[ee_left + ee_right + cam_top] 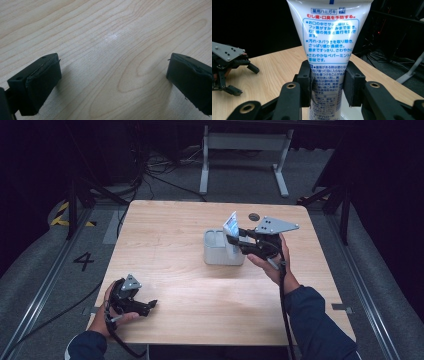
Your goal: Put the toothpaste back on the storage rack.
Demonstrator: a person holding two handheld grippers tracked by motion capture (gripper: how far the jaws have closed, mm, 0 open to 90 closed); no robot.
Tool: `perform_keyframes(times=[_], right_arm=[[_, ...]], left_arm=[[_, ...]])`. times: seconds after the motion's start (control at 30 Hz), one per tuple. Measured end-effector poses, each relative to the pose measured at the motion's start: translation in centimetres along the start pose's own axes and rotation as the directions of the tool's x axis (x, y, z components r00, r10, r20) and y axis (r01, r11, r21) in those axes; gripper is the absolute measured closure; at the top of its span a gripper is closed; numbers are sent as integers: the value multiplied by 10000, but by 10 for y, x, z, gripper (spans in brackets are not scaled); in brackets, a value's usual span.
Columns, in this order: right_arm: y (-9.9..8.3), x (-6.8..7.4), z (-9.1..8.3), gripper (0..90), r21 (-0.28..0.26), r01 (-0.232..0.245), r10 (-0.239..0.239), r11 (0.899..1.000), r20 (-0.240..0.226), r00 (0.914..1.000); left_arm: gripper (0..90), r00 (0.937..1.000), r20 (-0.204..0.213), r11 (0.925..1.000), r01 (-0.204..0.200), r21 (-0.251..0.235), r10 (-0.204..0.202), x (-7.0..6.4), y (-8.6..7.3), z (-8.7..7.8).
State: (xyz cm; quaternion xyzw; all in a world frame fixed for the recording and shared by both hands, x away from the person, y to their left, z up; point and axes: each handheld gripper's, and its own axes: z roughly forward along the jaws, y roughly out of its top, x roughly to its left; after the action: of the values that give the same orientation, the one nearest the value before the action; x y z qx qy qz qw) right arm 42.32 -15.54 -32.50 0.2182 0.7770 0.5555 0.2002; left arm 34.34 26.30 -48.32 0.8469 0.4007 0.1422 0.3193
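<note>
- Pale wooden table, dark room behind.
- White printed toothpaste tube: our right gripper clamped it upright over the grey plastic holder, seemingly for insertion.
- Left gripper: jaws apart, parked near the table's edge, out of the way.

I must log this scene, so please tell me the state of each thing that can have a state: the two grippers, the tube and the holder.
Left gripper: open, holding nothing, low over the table.
Right gripper: shut on the tube.
Tube: upright, clamped at its lower part, over the holder.
Holder: upright on the table.
</note>
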Motion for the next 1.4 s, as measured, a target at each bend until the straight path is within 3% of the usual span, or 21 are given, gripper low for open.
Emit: perform_keyframes(times=[0.43, 0.93, 1.4], right_arm=[[7, -5, 9, 642, -85, 89, -87, 9999, 174, 9998], [7, -20, 20, 642, -116, -160, 166, 9998, 547, 9984], [6, -27, 32, 642, 149, -100, 88, 9998, 737, 9972]], left_arm=[[1, 10000, -1, 10000, -1, 2, 1, 0, 0, 0], [1, 10000, 0, 10000, 3, -3, -3, 0, 0, 0], [1, 10000, 6, 10000, -11, 16, 11, 0, 0, 0]])
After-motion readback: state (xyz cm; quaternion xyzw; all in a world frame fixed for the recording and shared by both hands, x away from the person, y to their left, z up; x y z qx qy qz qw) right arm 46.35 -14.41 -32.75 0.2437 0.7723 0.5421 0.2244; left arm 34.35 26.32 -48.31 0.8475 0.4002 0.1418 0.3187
